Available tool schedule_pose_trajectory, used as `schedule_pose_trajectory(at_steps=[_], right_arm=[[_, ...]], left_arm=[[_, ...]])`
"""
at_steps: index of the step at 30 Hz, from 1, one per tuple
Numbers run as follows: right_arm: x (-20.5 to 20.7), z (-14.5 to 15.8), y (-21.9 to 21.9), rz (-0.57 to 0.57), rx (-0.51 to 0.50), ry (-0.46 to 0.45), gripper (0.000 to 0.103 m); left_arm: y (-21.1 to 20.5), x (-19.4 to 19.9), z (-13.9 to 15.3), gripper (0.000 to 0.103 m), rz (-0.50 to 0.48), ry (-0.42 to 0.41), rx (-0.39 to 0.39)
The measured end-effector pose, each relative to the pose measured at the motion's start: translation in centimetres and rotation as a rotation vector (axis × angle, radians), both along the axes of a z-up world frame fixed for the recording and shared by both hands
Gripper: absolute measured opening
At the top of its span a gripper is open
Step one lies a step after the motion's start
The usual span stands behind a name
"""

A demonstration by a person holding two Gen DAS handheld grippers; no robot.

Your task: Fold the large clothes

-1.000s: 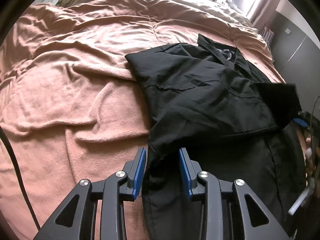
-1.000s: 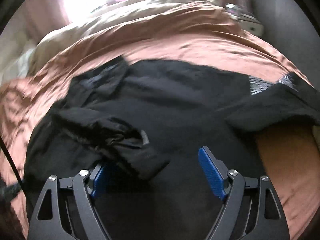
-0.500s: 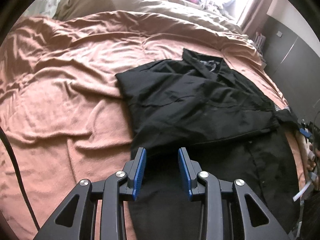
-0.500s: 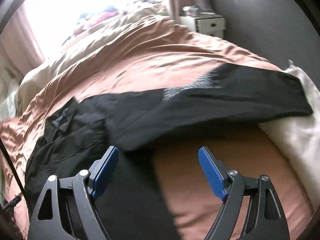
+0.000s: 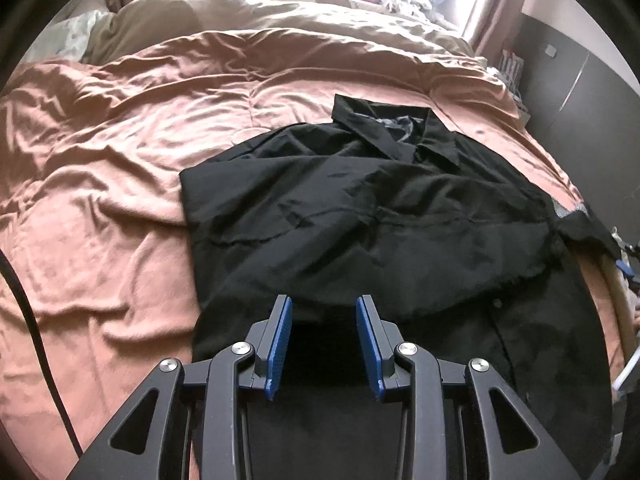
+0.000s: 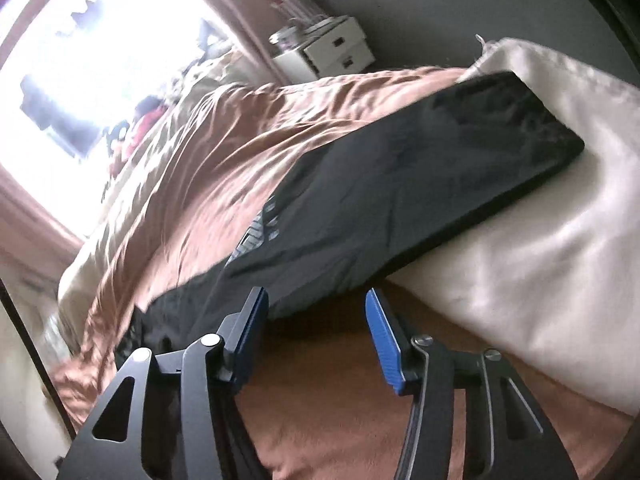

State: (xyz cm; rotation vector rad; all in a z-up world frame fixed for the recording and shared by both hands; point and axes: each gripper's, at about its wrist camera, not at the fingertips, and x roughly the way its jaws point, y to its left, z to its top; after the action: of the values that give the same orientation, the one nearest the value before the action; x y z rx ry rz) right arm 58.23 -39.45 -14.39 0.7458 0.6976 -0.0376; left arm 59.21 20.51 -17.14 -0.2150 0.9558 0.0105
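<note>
A large black collared shirt (image 5: 360, 220) lies on the pink bedspread (image 5: 100, 184), its left sleeve folded across the body and its collar (image 5: 384, 136) at the far end. My left gripper (image 5: 322, 340) is open and empty, above the shirt's lower body near its left edge. In the right wrist view the shirt's other sleeve (image 6: 420, 208) stretches flat to the right, its end on a white pillow (image 6: 540, 240). My right gripper (image 6: 314, 332) is open and empty, just short of the sleeve's near edge.
A beige duvet (image 5: 280, 12) and bright window lie beyond the bed. A white drawer unit (image 6: 332, 52) stands by the grey wall. A dark wardrobe (image 5: 580, 92) is to the right. A black cable (image 5: 28, 320) hangs at the left.
My right gripper let go of the folded left sleeve and swung right to the other sleeve. My left gripper pulled back and rose; the folded sleeve now lies flat.
</note>
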Motion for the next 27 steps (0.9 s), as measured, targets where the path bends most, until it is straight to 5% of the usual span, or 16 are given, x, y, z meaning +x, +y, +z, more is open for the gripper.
schedule_pose_trajectory(at_steps=[4, 9, 12, 27], right_arm=[[0.7, -1.3, -0.7, -0.029, 0.053, -0.005, 0.047], [1.3, -1.9, -1.5, -0.047, 0.074, -0.034, 0.012], [0.9, -0.7, -1.3, -0.037, 0.052, -0.085, 0.003], [-1.5, 11.7, 8.9, 0.187, -0.148, -0.336, 0.002]], left_arm=[[0.0, 2.4, -1.2, 0.036, 0.014, 0.006, -0.016], [-0.7, 4.1, -3.9, 0.035, 0.001, 0.063, -0.027], [-1.0, 4.0, -4.1, 0.036, -0.008, 0.060, -0.004], [-1.8, -3.7, 3.4, 0.036, 0.096, -0.093, -0.178]])
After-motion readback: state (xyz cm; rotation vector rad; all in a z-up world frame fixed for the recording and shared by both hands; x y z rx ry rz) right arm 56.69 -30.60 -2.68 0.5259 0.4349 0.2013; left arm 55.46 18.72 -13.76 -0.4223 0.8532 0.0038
